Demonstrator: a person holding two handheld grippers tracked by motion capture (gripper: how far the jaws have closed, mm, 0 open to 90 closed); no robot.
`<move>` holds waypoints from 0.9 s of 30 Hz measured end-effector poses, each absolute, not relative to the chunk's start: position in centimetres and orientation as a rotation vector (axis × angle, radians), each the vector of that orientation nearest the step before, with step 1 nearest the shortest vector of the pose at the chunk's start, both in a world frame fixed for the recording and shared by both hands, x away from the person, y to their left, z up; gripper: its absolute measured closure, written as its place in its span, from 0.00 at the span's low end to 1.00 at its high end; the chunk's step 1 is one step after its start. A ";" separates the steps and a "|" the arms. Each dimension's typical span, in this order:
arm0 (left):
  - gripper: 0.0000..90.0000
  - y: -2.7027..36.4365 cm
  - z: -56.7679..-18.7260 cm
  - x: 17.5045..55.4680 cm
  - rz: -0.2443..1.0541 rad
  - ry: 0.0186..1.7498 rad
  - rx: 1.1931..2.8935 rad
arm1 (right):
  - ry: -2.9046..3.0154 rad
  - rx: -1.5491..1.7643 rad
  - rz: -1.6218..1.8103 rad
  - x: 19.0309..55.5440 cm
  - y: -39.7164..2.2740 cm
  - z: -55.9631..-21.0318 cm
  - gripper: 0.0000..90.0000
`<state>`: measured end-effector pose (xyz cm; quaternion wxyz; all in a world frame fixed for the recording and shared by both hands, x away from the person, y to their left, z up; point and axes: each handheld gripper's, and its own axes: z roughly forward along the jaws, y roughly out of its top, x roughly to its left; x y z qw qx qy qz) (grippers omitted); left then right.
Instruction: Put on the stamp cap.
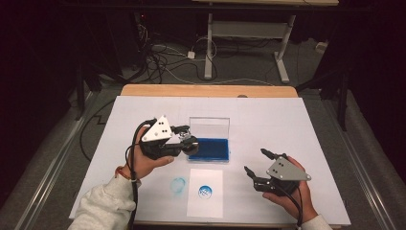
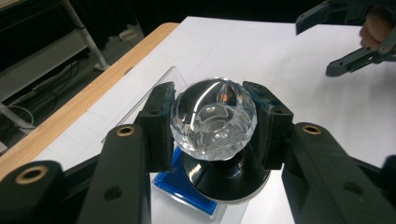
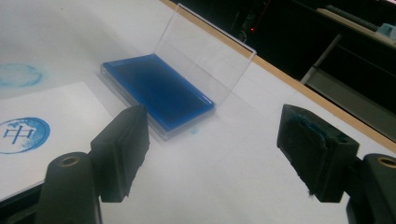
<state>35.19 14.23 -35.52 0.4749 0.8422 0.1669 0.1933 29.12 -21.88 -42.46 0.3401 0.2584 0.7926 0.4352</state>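
Observation:
My left gripper (image 1: 187, 139) is shut on a stamp (image 2: 214, 119) with a clear faceted knob and a round black base. It holds the stamp just over the near left corner of the blue ink pad (image 1: 213, 149). The pad's clear lid (image 1: 209, 128) stands upright behind it. A white paper (image 1: 206, 206) lies in front of the pad with a round blue print (image 1: 205, 191) on it. My right gripper (image 1: 255, 161) stands open and empty to the right of the paper, pointing toward the ink pad (image 3: 159, 91). Blue ink stains its right pad (image 3: 310, 140).
A faint blue smudge (image 1: 178, 184) marks the white table cover (image 1: 287, 124) left of the paper. The table's wooden far edge (image 1: 206, 90) lies beyond the lid. Cables and a desk frame (image 1: 249, 43) are on the floor behind.

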 end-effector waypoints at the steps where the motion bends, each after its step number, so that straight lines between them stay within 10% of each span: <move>1: 0.61 14.2 -35.5 35.2 0.476 0.408 2.061 | 2.057 0.679 1.132 29.0 -22.1 -42.5 0.29; 27: 0.61 16.0 -37.2 37.6 0.562 0.526 2.119 | 2.016 0.779 1.082 28.1 -24.9 -43.6 0.28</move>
